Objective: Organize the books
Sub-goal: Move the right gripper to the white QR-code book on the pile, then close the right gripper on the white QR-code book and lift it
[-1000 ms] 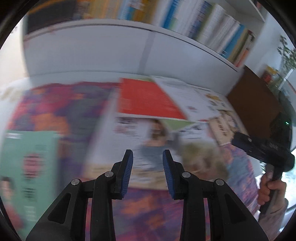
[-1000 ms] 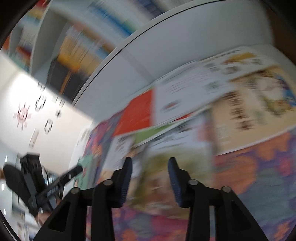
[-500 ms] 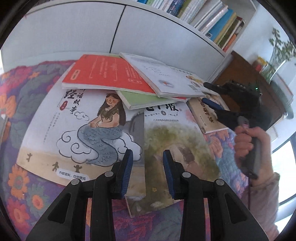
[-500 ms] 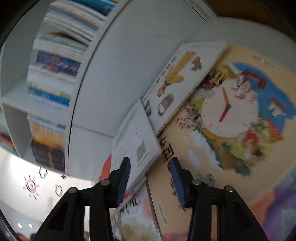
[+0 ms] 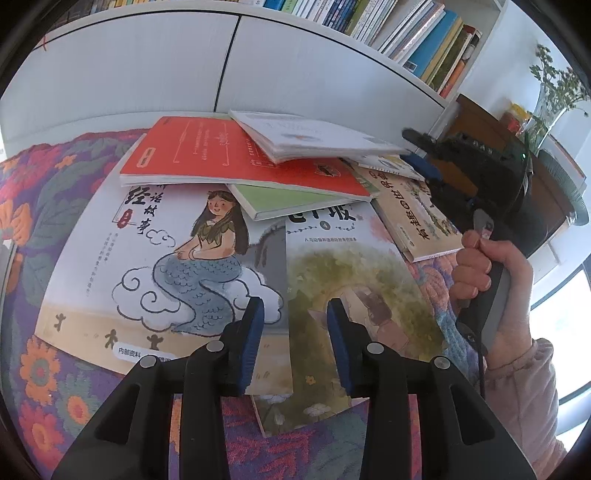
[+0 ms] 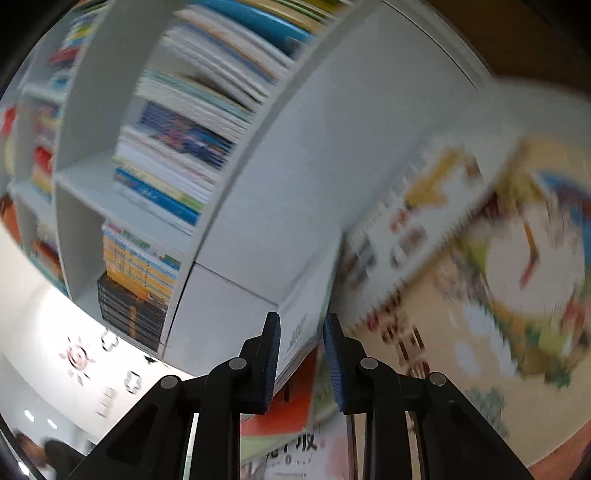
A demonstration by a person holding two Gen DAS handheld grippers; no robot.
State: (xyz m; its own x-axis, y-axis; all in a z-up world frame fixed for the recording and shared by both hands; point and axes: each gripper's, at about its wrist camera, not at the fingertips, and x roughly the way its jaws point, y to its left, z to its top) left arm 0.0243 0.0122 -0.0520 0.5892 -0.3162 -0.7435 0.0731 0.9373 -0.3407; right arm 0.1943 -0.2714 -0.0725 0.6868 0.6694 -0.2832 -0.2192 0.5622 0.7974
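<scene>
The left gripper [image 5: 294,345] hangs just above a spread of picture books, its two blue ribbed pads a narrow gap apart with nothing between them. Beneath it lie a white mermaid book [image 5: 155,258], showing a long-haired figure seated on curled clouds, and a green-toned book [image 5: 354,295] with a soft watercolour cover, its edge overlapping the mermaid one. The right gripper [image 6: 301,363] has just been closing, and a thin white book [image 6: 306,295] stands between its blue pads at the corner; the left pad sits against the cover, but blur hides whether the right pad presses, so I cannot tell if the grip is firm. In the left wrist view that white book [image 5: 314,138] lies on top of a glossy red book [image 5: 229,155], which covers a pale green book [image 5: 280,201]. To the right sits a tan clock book [image 5: 413,218] with a round dial on its cover. A person's hand [image 5: 491,280] in a pale pink sleeve grips the right tool's handle. All the books rest on a floral cloth [image 5: 40,362], purple with orange flowers. Behind it runs a smooth white cabinet [image 5: 147,70], and above that, white shelves [image 5: 417,35] packed with upright books. A leafy plant [image 5: 554,77] stands at the far right near a bright window.
</scene>
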